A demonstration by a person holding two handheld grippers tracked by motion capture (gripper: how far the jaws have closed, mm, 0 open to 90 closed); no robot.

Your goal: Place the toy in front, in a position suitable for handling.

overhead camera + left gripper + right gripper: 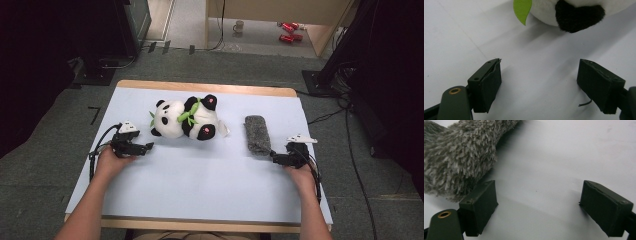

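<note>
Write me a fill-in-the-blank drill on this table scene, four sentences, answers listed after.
1. The plush toy lying on the white table is a ____.
2. The fuzzy grey roll lies nearest the ____ claw.
3. The leaf on the toy is coloured ____.
4. The left claw has its jaws ____, with nothing between them.

Missing words: panda; right; green; open

On the table (200, 170): one panda (186, 119), one grey fuzzy roll (257, 134), and two grippers, left (142, 148) and right (278, 158). On the floor beyond: one mug (239, 26) and two red cans (289, 31).
</note>
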